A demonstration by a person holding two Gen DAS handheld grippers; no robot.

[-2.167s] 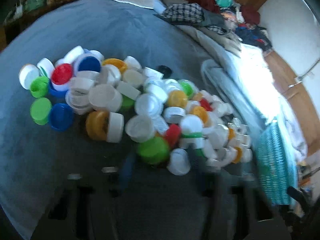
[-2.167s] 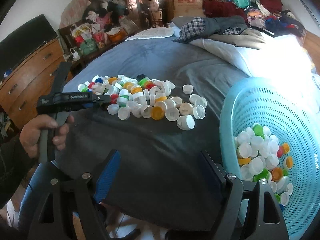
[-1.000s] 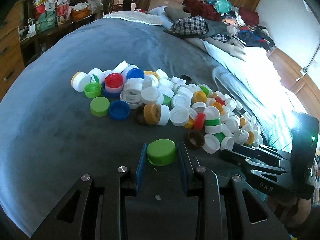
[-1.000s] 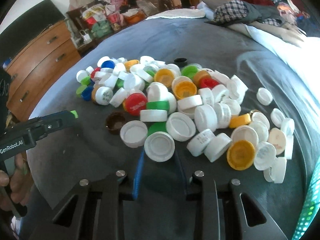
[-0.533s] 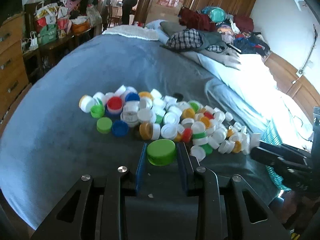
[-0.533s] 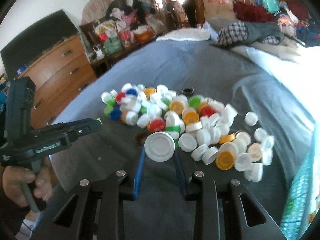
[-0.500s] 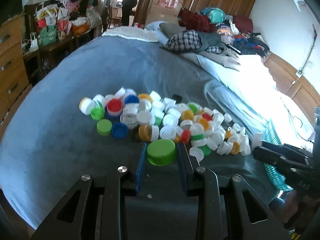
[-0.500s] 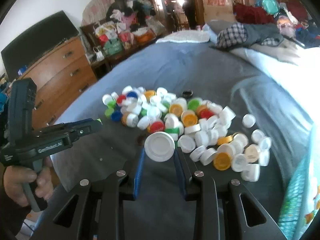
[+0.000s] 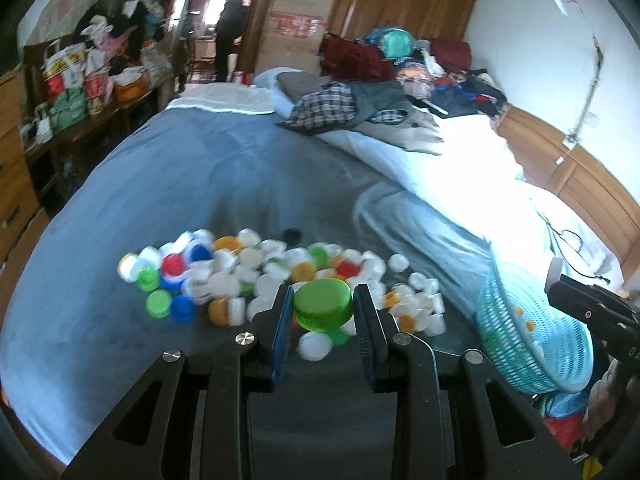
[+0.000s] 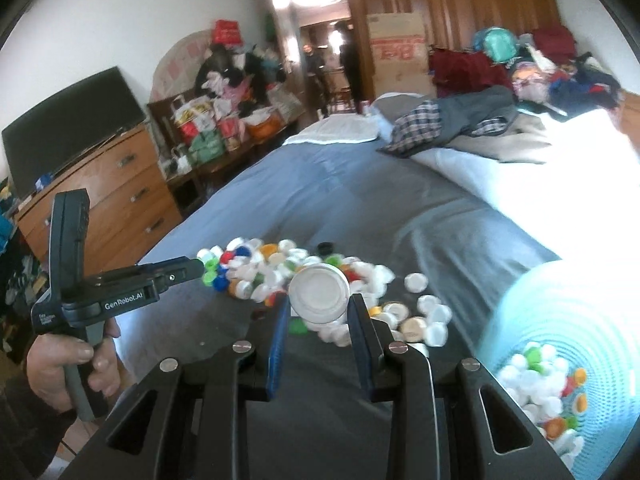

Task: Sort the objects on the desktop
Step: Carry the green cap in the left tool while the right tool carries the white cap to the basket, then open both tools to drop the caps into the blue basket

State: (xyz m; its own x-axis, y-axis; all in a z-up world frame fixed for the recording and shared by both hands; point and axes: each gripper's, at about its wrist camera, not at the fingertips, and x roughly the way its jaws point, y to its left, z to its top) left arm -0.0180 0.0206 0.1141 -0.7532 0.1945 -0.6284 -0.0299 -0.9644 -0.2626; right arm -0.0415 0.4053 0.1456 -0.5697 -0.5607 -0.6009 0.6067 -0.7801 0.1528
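My left gripper has its two fingers closed in on a green cap, which sits right between the fingertips, pinched at its sides and held clear of the bed. Beyond and below those fingers lies the pile of caps on the grey-blue cover, mostly white with some red, blue, green and orange ones; the picture is blurred there. To the right of the fingers I see the blue basket at the bed's edge, with a few caps inside.

My right gripper is likewise narrowed onto a white cap, gripped between the fingertips with its round face turned toward the camera. The pile spreads just past and under those fingers. The basket is off to the right of the fingers, low in the picture, holding many white and coloured caps. The left gripper shows to the left, held in my hand
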